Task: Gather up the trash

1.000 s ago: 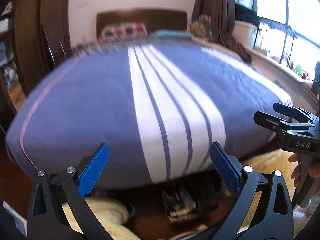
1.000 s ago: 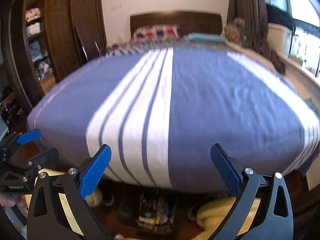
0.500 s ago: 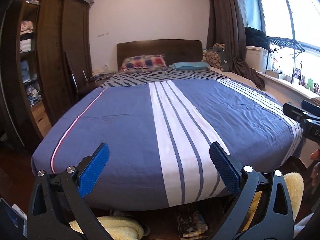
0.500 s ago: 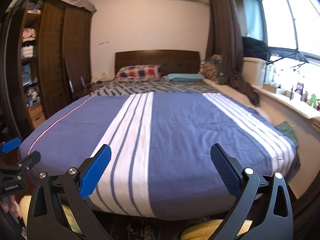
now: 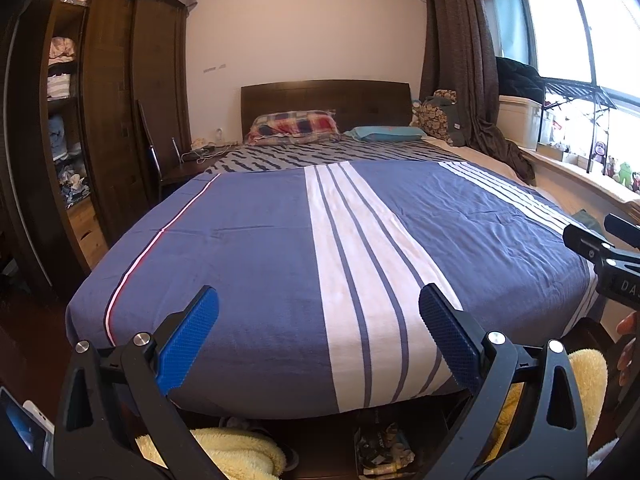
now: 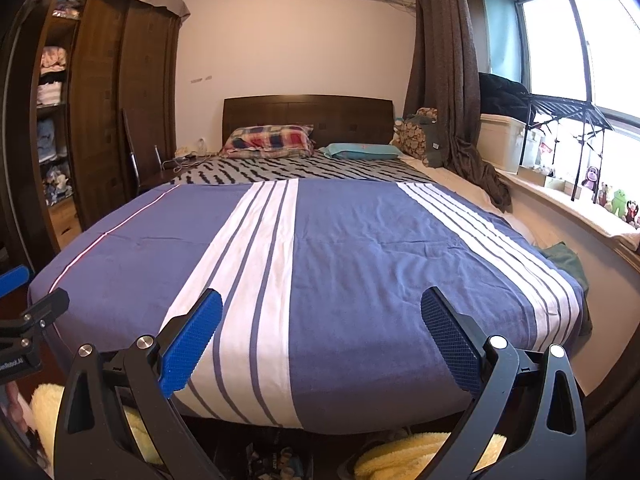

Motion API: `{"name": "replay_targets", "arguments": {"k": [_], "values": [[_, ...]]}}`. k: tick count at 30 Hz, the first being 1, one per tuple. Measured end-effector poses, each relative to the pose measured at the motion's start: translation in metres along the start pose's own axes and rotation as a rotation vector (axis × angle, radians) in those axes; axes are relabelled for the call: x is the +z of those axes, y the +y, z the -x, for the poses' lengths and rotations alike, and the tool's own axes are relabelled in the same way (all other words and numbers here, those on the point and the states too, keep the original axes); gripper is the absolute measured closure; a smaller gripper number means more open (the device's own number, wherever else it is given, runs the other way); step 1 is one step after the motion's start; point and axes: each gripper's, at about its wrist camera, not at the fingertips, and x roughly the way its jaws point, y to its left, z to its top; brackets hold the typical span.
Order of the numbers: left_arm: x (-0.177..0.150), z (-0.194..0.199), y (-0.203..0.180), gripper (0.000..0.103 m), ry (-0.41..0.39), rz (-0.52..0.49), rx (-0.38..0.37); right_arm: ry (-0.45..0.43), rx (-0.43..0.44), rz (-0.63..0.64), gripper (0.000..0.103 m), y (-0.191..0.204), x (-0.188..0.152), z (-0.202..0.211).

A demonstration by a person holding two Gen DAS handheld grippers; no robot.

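Note:
My left gripper [image 5: 318, 300] is open and empty, held over the foot of a bed with a blue and white striped cover [image 5: 360, 240]. Beside it on the right, my right gripper [image 6: 321, 300] is open and empty too, over the same cover [image 6: 340, 260]. Each gripper shows at the edge of the other's view: the right gripper [image 5: 600, 256] and the left gripper [image 6: 24, 320]. No loose trash shows on the cover. A low box of small clutter [image 5: 384, 456] sits on the floor under the bed's foot; what is in it is unclear.
Yellow fluffy cloth [image 5: 240, 452] lies on the floor by the bed's foot. A dark wardrobe [image 5: 100, 120] stands left, and a chair [image 5: 160, 160] beside the bed. At the right are a window ledge with toys [image 6: 608, 200], a curtain [image 6: 444, 80] and a green cloth [image 6: 564, 260].
Both grippers have risen and tipped up from close to the bed's foot. The views now take in the whole bed and room. Both stay open.

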Motion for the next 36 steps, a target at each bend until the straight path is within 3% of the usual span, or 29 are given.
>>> {"name": "replay_targets", "arguments": {"k": [36], "values": [[0.004,0.001,0.002,0.008,-0.004,0.007,0.014,0.033,0.052,0.022,0.003,0.017,-0.001,-0.008]]}}
